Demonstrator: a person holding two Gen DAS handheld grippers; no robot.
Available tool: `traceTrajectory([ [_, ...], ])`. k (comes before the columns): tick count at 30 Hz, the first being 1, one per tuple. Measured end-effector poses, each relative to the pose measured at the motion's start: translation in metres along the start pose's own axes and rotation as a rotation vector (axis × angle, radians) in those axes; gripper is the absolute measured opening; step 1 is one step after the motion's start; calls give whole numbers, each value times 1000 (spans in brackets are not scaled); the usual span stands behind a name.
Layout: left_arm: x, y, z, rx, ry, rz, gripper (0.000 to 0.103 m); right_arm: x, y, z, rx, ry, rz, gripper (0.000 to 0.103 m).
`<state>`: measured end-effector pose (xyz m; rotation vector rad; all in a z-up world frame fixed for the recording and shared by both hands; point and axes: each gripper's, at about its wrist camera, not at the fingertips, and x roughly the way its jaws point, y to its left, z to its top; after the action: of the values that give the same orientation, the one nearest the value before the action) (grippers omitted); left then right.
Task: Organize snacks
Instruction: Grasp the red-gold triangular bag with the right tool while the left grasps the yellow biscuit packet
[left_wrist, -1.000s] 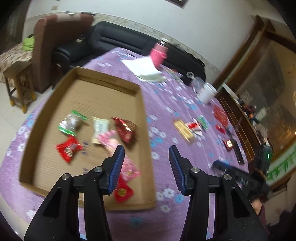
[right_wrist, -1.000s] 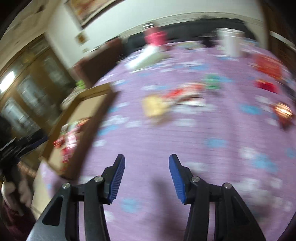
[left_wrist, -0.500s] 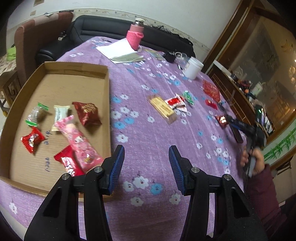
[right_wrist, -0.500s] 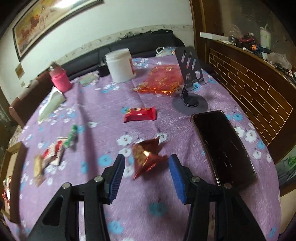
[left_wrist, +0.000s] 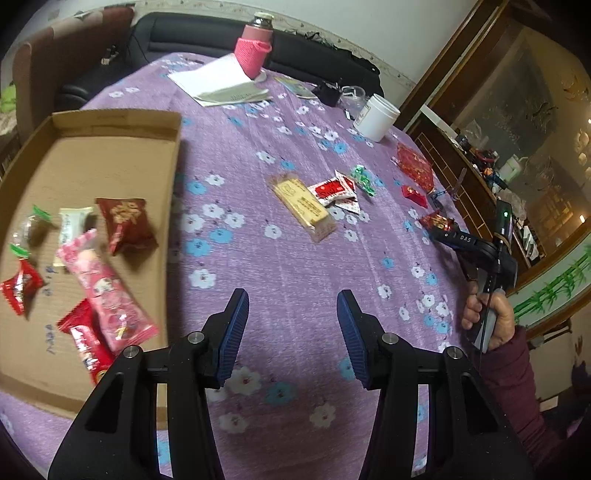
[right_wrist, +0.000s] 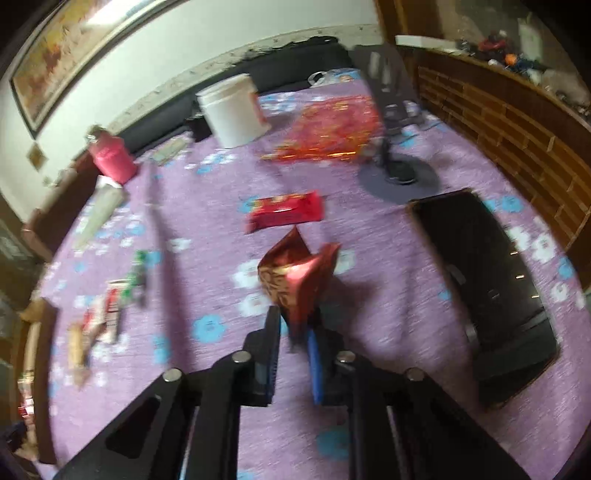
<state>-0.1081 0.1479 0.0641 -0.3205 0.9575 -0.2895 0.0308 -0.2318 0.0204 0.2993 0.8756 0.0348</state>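
Pick-up step judged in hand: right gripper (right_wrist: 293, 334) jaws clamped on a red foil snack packet (right_wrist: 295, 277) raised above the counter (right_wrist: 221, 369), left gripper (left_wrist: 291, 332) jaws apart and empty; next, carry it to the cardboard tray (left_wrist: 110, 147) left of the left jaws.

We find the right wrist view motion-blurred, wrapper print (right_wrist: 284, 210) unreadable, cardboard tray (left_wrist: 110, 122) cut by left edge

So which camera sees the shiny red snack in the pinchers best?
The right wrist view. There the shiny red snack packet sits large, pinched at its bottom edge by the right gripper. In the left wrist view it is only a tiny red speck at the far gripper's tip.
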Motion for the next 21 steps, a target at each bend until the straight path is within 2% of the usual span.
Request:
traceTrajectory([
  [4,9,-9,6,0,21,-15,49,-7,21,-9,-28,6,89,14],
  [6,8,-15,8,18,19,-21,49,-16,23,-14,-13,-8,103,16],
  [8,7,-19,8,42,12,-20,49,-26,16,-17,12,-41,54,32],
  [9,8,-20,8,50,9,-15,49,-29,13,-16,17,-60,34,51],
  [10,10,-19,9,49,11,-13,49,-31,10,-15,19,-80,20,65],
  [14,19,-15,7,33,32,-14,49,-28,4,-4,21,-99,21,67],
  [20,26,-18,15,33,36,2,49,1,28,1,-99,-56,-21,67],
  [21,29,-20,19,34,31,5,49,5,32,0,-113,-57,-37,62],
])
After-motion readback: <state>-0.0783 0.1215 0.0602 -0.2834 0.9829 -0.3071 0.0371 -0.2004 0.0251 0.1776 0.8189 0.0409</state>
